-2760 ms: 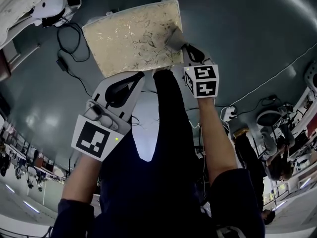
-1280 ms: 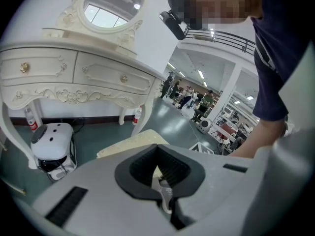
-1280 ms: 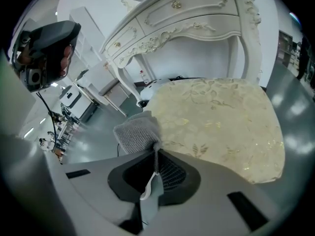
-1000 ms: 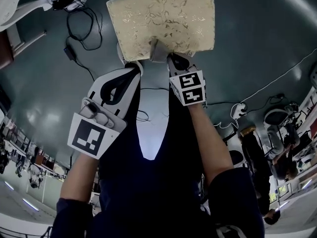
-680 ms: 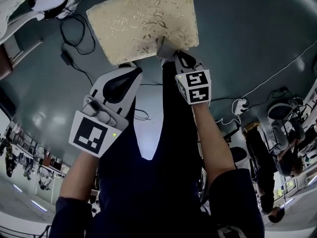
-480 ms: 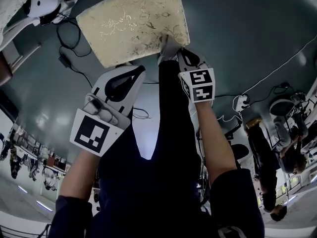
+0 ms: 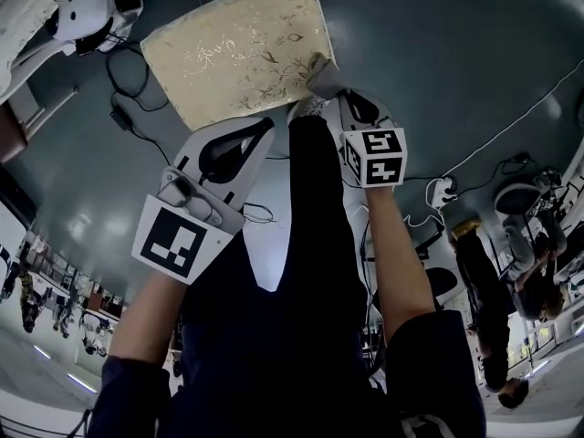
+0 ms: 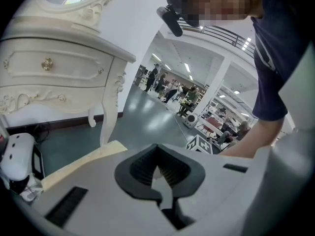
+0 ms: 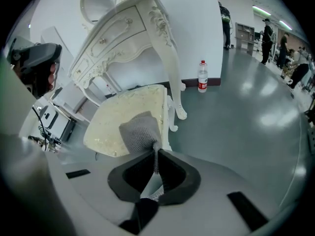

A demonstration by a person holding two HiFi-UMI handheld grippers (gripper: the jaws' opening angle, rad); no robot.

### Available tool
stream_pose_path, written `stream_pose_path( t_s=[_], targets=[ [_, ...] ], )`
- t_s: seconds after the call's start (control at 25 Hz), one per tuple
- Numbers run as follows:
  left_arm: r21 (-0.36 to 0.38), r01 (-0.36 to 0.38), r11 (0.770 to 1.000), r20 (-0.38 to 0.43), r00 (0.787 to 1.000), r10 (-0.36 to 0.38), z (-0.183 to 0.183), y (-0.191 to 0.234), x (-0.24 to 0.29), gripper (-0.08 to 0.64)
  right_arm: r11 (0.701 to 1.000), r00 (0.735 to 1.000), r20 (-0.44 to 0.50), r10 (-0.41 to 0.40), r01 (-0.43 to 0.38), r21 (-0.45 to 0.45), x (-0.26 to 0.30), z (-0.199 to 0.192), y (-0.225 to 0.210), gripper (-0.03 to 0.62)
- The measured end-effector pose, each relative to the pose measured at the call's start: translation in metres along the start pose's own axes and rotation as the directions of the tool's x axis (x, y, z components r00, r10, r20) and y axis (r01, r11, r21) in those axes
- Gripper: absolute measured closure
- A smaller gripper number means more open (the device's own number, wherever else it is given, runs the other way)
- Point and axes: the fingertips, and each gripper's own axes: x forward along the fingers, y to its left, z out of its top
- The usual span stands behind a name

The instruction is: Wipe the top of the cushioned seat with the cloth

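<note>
The left gripper has its jaws drawn together with nothing between them. In the head view it sits low and to the left, its tips pointing at the near edge of the cushioned seat without clearly touching it. Its marker cube faces up toward the camera. Beyond it in the left gripper view stands a white, carved dressing table with a small brass knob. A white device and black cables lie on the dark floor to the left of the seat. The seat is cream with a gold leaf pattern and sits tilted in the upper middle of the head view. The grey cloth rests on the seat top at its near right corner, bunched up where it meets the jaws. The right gripper is clamped on the cloth's near end and presses it against the cushion, with its own marker cube just behind. To the right, a clear bottle with a red cap stands upright on the floor beside the table's curved leg, well apart from the seat.
</note>
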Motion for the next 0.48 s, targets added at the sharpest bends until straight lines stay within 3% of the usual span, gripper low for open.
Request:
stream_pose_path(
  t_s=[0.2,0.48],
  targets=[
    [0.027,-0.026,0.999,0.05,0.998,0.024,0.025,0.008,-0.029,0.552,0.999,0.998,0.051,0.035,-0.033,-0.033,-0.02,0.04,0.036,0.555],
    [0.11,-0.092,0.99,0.184,0.98,0.07,0.104,0.0,-0.105,0.552,0.984,0.975,0.191,0.114,-0.084,-0.16,-0.092,0.146,0.105,0.555]
  ],
)
